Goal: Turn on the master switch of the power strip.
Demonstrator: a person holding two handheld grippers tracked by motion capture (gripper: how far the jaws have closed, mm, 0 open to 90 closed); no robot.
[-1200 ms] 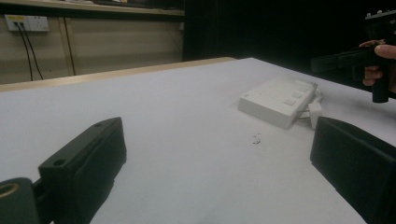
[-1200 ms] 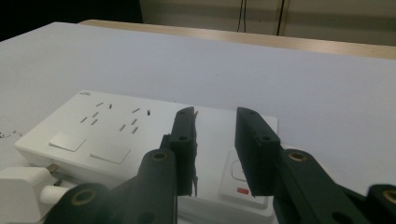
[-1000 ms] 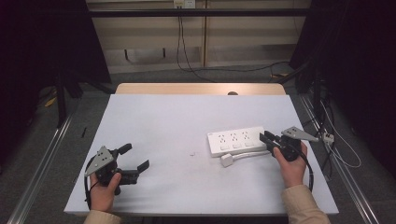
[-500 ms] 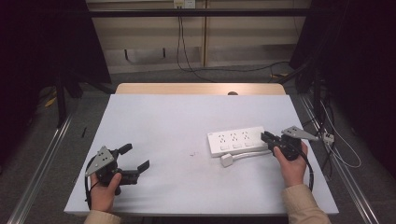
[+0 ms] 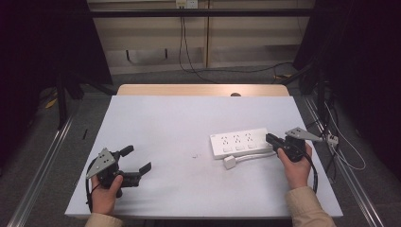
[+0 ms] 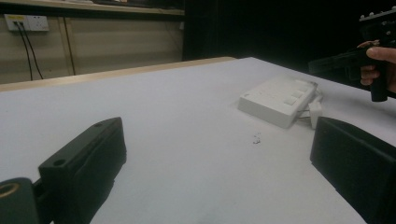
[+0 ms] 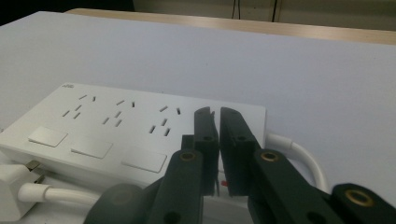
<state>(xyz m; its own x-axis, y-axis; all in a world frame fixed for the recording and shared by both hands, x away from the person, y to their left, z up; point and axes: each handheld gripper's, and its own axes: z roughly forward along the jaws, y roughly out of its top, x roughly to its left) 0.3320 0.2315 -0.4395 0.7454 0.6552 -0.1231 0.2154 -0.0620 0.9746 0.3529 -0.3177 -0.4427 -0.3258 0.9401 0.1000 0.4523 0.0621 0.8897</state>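
A white power strip (image 5: 239, 142) (image 6: 278, 100) (image 7: 107, 126) lies flat on the right half of the white table (image 5: 189, 123), its white cord looping back to a plug (image 5: 230, 162) (image 7: 14, 186) beside its near edge. My right gripper (image 5: 268, 138) (image 7: 215, 112) hovers just over the strip's right end, where the cord leaves. Its jaws have just been closing and now stand shut with nothing between them. My left gripper (image 5: 138, 159) (image 6: 217, 128) rests open near the table's front left corner, holding nothing and pointing toward the strip.
A tiny white speck (image 5: 195, 153) (image 6: 256, 137) lies on the table between the two grippers. A wall socket with cables (image 5: 185, 4) sits behind the table. More cables trail on the floor at the right (image 5: 347, 151).
The right gripper's jaws have drawn together over the strip's right end. Both hands have stayed in place, and the left gripper looks the same.
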